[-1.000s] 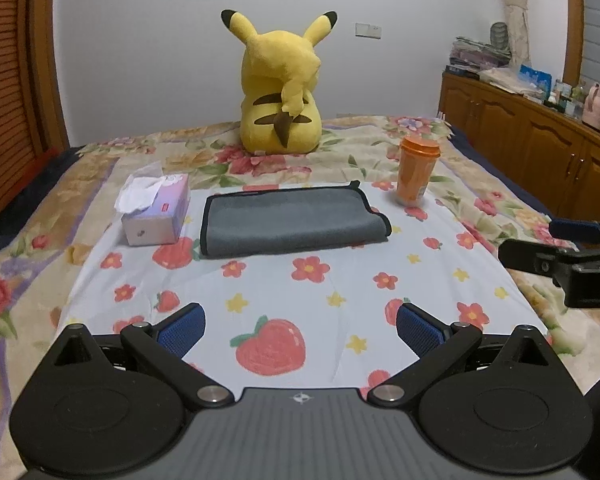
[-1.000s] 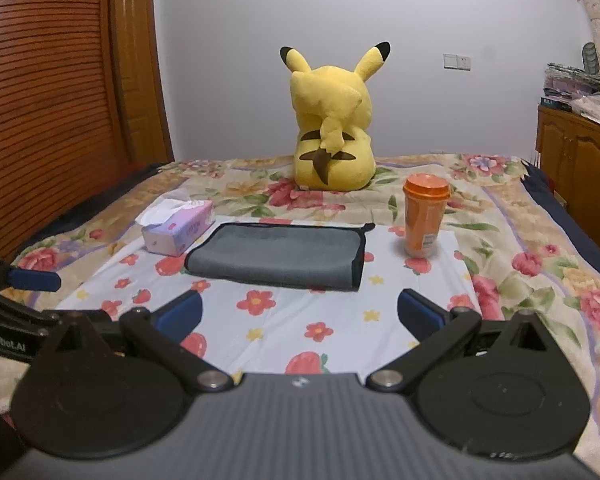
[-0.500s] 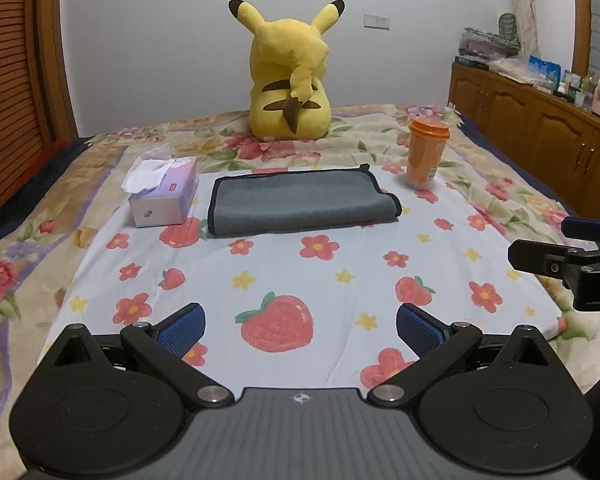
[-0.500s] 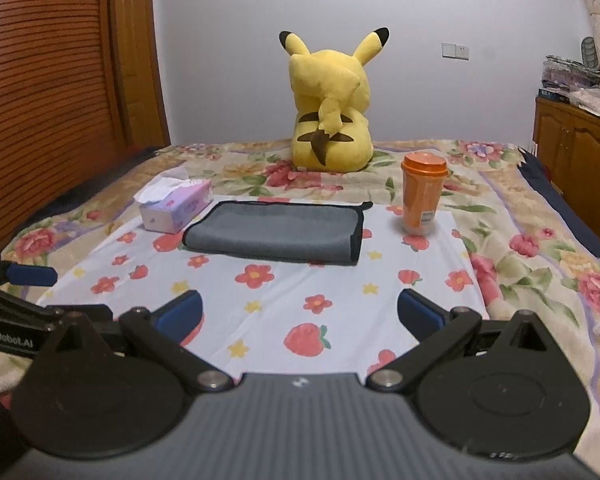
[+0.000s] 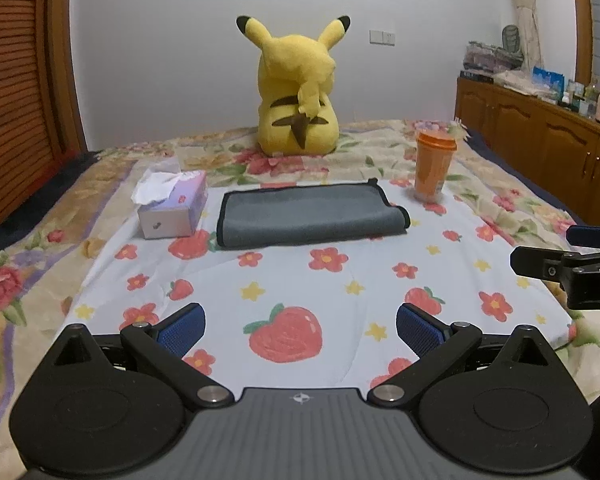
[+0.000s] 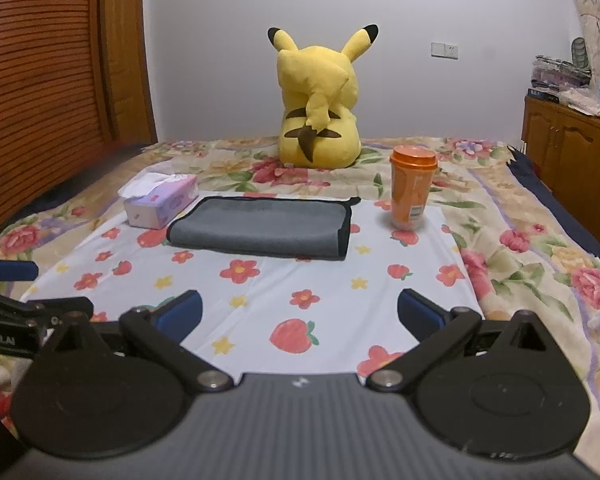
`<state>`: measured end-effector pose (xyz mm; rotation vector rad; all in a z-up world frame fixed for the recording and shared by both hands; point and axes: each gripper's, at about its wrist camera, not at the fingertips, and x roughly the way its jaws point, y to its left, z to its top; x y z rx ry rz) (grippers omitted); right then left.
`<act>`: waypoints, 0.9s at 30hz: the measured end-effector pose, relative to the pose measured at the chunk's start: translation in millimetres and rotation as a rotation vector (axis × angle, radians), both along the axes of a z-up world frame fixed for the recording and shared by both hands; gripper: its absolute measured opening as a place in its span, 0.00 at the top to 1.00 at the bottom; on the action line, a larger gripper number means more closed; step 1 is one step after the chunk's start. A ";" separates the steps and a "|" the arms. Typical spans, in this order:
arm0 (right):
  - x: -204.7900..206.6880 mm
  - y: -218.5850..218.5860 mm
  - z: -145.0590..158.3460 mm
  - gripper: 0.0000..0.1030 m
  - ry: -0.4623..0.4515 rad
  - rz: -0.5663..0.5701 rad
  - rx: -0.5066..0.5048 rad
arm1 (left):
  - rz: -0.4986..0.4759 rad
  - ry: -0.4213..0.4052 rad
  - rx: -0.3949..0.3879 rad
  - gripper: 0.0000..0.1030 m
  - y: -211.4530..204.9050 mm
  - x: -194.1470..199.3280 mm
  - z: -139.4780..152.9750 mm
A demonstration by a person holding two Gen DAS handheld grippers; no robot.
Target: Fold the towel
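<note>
A grey towel with black trim (image 5: 310,216) lies folded flat on the white strawberry-print cloth (image 5: 300,280) on the bed; it also shows in the right wrist view (image 6: 260,228). My left gripper (image 5: 300,326) is open and empty, well short of the towel, above the cloth's near part. My right gripper (image 6: 298,312) is open and empty too, at a similar distance. Each gripper shows at the edge of the other's view: the right one (image 5: 572,264), the left one (image 6: 16,296).
A purple tissue box (image 5: 172,210) sits left of the towel. An orange cup with lid (image 5: 432,166) stands to its right. A yellow Pikachu plush (image 5: 300,92) sits behind. Wooden cabinets (image 5: 540,152) line the right; a wooden slatted door (image 6: 40,80) stands left.
Both grippers have drawn back and dropped lower, so the towel sits farther off and the view is flatter. The towel has not moved. Both jaws stay open.
</note>
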<state>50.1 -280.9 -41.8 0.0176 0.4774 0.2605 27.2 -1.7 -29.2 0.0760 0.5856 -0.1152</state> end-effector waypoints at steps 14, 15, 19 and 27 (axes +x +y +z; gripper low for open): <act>-8.1 -4.5 5.2 0.00 -0.055 -0.027 0.014 | -0.007 -0.077 0.000 0.00 0.3 -9.4 6.5; -8.0 -4.8 5.4 0.00 -0.057 -0.028 0.014 | -0.006 -0.080 -0.002 0.00 0.8 -9.6 6.7; -9.3 -5.0 6.0 0.00 -0.068 -0.033 0.015 | -0.003 -0.092 -0.007 0.00 1.5 -10.8 7.7; -12.4 -9.9 7.8 0.00 -0.092 -0.045 0.027 | 0.003 -0.138 0.002 0.00 2.2 -14.4 11.4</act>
